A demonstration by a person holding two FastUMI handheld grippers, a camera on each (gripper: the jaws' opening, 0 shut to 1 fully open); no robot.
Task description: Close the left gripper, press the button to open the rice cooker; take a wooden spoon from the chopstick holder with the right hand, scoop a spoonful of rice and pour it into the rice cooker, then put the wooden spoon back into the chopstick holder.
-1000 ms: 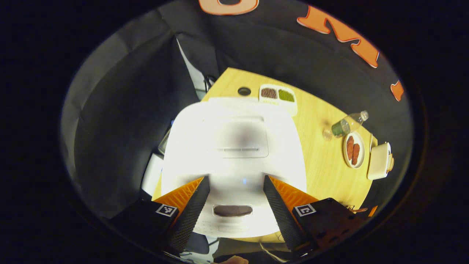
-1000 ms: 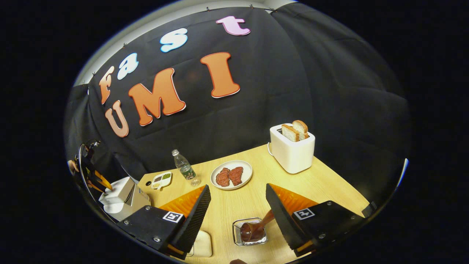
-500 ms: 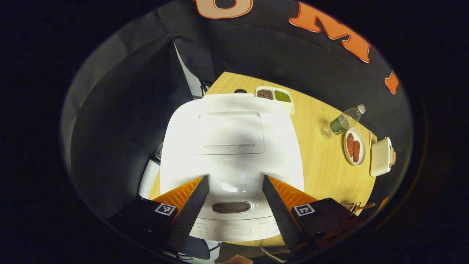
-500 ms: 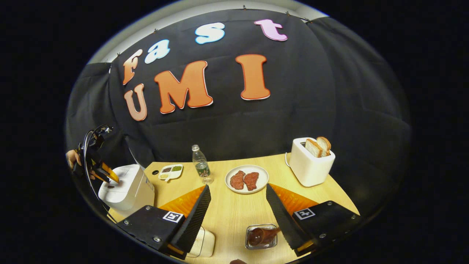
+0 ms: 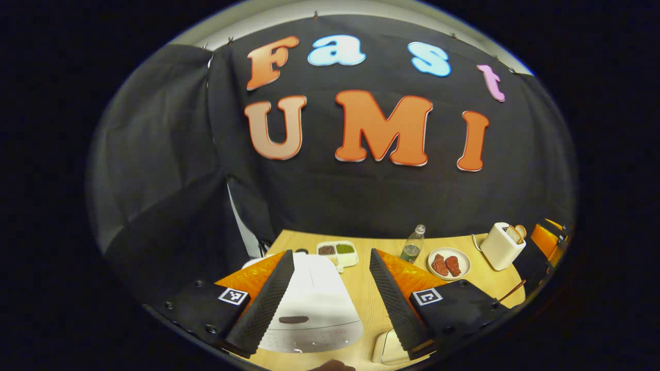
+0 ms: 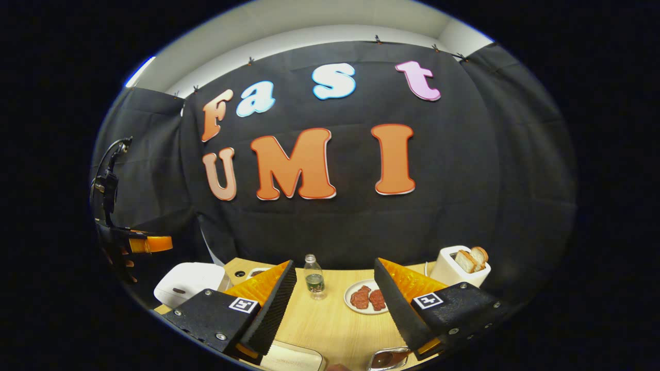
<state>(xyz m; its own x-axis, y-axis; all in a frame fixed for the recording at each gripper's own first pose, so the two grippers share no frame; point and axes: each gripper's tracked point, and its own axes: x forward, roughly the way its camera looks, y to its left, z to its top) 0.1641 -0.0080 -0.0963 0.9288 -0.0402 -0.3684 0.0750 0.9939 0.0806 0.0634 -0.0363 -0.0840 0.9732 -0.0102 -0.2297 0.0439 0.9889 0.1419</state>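
Note:
The white rice cooker [image 5: 309, 304] sits low between my left gripper's fingers with its lid down, a dark button [image 5: 294, 319] on the front. My left gripper [image 5: 330, 253] hovers above it, open and holding nothing. My right gripper [image 6: 335, 263] is open too, over the table. Below it stands the wire chopstick holder [image 6: 389, 358] with the wooden spoon's bowl in it. The spoon's handle [image 5: 510, 291] pokes up at the table's right edge. A white container [image 6: 291, 360] lies near the front edge; its contents are hidden. In the right gripper view the rice cooker [image 6: 188, 281] stands at the far left.
On the wooden table [image 6: 330, 319] stand a water bottle [image 6: 313, 278], a plate of meat [image 6: 363, 298], and a white toaster [image 6: 459, 265] with bread slices. A divided tray of grains [image 5: 337, 251] lies behind the cooker. Black cloth walls the booth.
Both grippers have risen and tilted upward, so the table has dropped low in both views. My left gripper has pulled back from the cooker's lid. Both stay open.

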